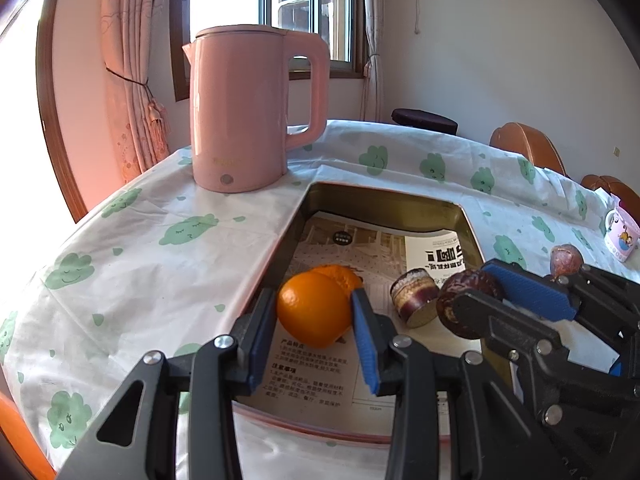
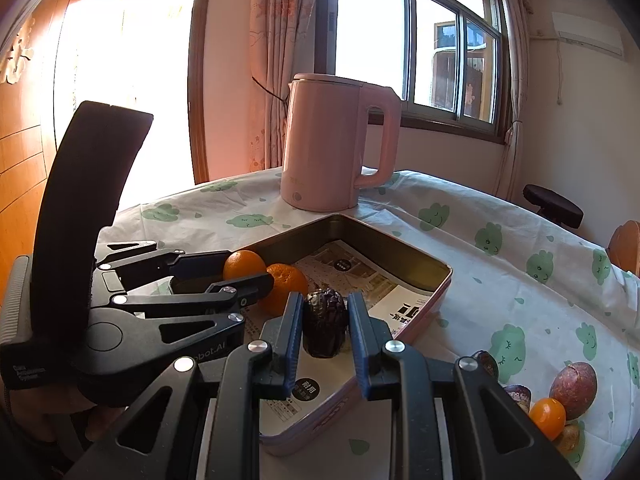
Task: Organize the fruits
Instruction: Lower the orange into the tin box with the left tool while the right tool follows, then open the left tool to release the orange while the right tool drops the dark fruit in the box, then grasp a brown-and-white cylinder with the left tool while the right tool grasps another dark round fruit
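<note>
A pink metal tin (image 1: pixel 384 196) (image 2: pixel 396 248) lined with printed paper lies on the table. My left gripper (image 1: pixel 313 300) (image 2: pixel 246 270) is shut on an orange (image 1: pixel 312 316) (image 2: pixel 242 264) low over the tin's left side. A second orange (image 1: pixel 340 274) (image 2: pixel 286 288) lies just behind it. My right gripper (image 2: pixel 325 304) (image 1: pixel 480 288) is shut on a dark wrinkled passion fruit (image 2: pixel 324 322) (image 1: pixel 466 300) above the tin's near right part. A cut purple fruit piece (image 1: pixel 414 298) rests on the paper between the two grippers.
A pink kettle (image 1: pixel 244 108) (image 2: pixel 332 144) stands behind the tin. To the tin's right, a passion fruit (image 2: pixel 574 390), a small orange (image 2: pixel 548 416) and other fruit pieces lie on the cloth. A mug (image 1: pixel 622 236) sits at the far right edge.
</note>
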The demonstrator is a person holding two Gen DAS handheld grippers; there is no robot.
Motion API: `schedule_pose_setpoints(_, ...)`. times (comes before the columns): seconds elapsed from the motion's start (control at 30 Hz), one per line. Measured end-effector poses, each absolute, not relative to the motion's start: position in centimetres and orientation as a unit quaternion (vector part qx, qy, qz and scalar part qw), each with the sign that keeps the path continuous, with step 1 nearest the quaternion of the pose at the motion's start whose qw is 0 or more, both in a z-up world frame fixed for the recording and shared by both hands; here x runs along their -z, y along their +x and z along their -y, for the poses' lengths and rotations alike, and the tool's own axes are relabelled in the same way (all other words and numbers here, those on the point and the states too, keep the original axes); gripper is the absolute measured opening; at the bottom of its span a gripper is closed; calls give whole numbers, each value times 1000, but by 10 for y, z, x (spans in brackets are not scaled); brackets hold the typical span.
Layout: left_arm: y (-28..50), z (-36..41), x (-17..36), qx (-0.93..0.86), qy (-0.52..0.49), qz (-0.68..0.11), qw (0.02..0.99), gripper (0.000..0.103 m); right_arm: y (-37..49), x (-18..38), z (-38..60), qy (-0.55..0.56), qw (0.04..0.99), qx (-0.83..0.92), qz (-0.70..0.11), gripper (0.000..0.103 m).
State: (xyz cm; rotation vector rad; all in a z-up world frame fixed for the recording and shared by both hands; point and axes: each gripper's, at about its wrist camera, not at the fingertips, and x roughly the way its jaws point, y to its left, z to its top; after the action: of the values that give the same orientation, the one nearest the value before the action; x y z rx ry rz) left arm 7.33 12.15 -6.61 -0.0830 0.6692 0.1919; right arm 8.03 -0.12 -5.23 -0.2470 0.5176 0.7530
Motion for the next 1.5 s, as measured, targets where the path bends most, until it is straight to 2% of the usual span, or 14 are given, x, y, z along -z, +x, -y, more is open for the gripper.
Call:
schedule_pose_setpoints(0.3, 77, -120, 68, -97, -34, -338, 935, 41, 85, 56, -2, -122, 884, -363, -267, 25)
schedule_pose_setpoints(0.37, 77, -121, 68, -99, -37, -338, 935, 46, 85, 56, -2, -123, 884, -362, -269, 25)
schedule_pose_setpoints(0.4, 76, -122, 68, -102, -39, -337, 935, 52, 85, 56, -2, -122, 884, -363, -270, 25)
schedule_pose_setpoints(0.5, 71, -120, 64, -98, -39, -324, 940, 59, 84, 55, 2, -113, 886, -363, -266, 27)
schedule_pose_setpoints(0.63, 65, -111, 60, -98, -31, -307, 946, 78, 83, 51, 21, -97, 897, -349, -255, 50)
schedule_pose_setpoints(0.67, 64, -107, 59, -97, -23, -301, 948, 78, 83, 50, 28, -100, 901, -338, -252, 54)
schedule_pose_setpoints(0.73, 64, -101, 56, -98, -15, -294, 951, 78, 84, 49, 45, -105, 908, -319, -250, 55)
schedule_pose_setpoints(0.9, 65, -97, 55, -104, -22, -285, 953, 88, 97, 50, 90, -104, 921, -263, -268, 56)
schedule_pose_setpoints(1.17, 69, -90, 49, -109, -15, -275, 955, 91, 123, 60, 80, -134, 910, -252, -301, 56)
schedule_pose_setpoints(1.43, 74, -82, 46, -107, -2, -271, 957, 92, 156, 84, 53, -182, 879, -235, -372, 55)
schedule_pose_setpoints(1.5, 75, -78, 45, -103, 2, -271, 957, 92, 159, 85, 52, -184, 877, -238, -375, 39)
